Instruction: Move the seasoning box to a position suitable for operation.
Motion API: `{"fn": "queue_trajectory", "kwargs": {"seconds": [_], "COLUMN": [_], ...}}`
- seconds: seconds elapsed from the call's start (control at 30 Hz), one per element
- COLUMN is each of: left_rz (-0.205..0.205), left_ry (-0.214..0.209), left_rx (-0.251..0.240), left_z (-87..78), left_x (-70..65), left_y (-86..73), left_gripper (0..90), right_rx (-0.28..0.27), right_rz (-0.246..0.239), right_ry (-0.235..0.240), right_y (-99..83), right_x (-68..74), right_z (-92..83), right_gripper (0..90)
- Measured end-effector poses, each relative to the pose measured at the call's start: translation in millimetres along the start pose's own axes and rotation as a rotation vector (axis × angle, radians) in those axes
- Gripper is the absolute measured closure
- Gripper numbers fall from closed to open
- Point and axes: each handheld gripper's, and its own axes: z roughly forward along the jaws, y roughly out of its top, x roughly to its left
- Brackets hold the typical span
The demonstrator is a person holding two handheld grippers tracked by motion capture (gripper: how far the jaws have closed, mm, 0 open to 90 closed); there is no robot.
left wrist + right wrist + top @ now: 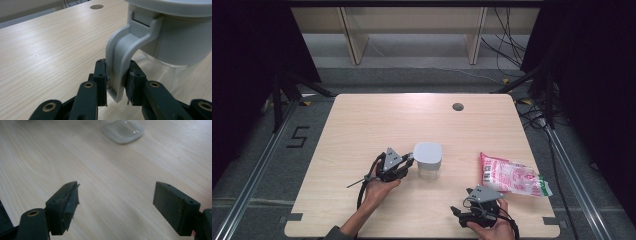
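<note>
A clear container (pixel 429 170) with a grey lid (pixel 428 154) stands near the middle of the wooden table (pixel 377 120). Its grey clip handle (pixel 119 57) hangs down the side, and my left gripper (pixel 117 83) is shut on that handle, one jaw on each face. In the high view the left gripper (pixel 408 161) sits just left of the container. My right gripper (pixel 116 206) is open over bare wood, jaws wide apart, with the container's clear base (pixel 123 130) farther ahead. The right gripper (pixel 457 212) is low near the table's front edge.
A pink and white printed bag (pixel 511 176) lies flat at the right, just beyond my right hand. A round cable hole (pixel 457 106) sits near the table's far edge. Cables run along the floor at the right.
</note>
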Motion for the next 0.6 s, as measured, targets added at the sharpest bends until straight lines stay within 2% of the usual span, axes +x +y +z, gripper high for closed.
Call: {"fn": "queue_trajectory", "kwargs": {"seconds": [0.03, 0.2, 0.23, 0.3, 0.37, 0.47, 0.53, 0.57, 0.6], "left_rz": [-0.002, 0.001, 0.000, -0.012, -0.007, -0.048, -0.066, -0.069, -0.060], "left_ry": [0.000, -0.009, -0.008, -0.012, -0.024, -0.049, -0.070, -0.074, -0.065], "left_rx": [-0.003, 0.002, 0.000, 0.002, 0.005, 0.005, 0.003, 0.009, 0.015], "left_z": [-0.4, -4.4, -4.7, -5.8, -7.1, -8.1, -8.7, -10.0, -10.9], "left_x": [-0.6, -2.1, -2.5, -3.0, -3.3, -0.2, 2.1, 3.0, 3.4], "left_y": [-0.5, -1.9, -2.2, -2.2, -2.4, -2.8, -3.1, -2.8, -2.5], "left_gripper": [72.4, 71.8, 71.7, 71.6, 70.7, 69.4, 63.3, 63.3, 58.8], "right_rx": [0.007, 0.006, 0.018, 0.004, 0.000, 0.005, -0.004, -0.004, -0.003], "right_rz": [0.010, 0.014, 0.045, 0.029, 0.018, 0.036, 0.023, 0.023, 0.026], "right_ry": [0.014, 0.003, 0.010, 0.006, -0.001, 0.007, 0.000, 0.000, 0.000], "right_y": [0.1, -0.5, -0.4, -0.4, -0.6, -0.5, -1.0, -1.0, -1.0], "right_x": [0.3, 0.1, 0.9, -0.7, -1.7, -1.5, -3.0, -3.0, -3.1], "right_z": [0.7, -0.5, -1.4, -0.8, -1.1, -1.1, -1.1, -1.1, -1.3], "right_gripper": [21.4, 21.4, 21.3, 21.3, 21.3, 21.2, 21.2, 21.2, 21.1]}}
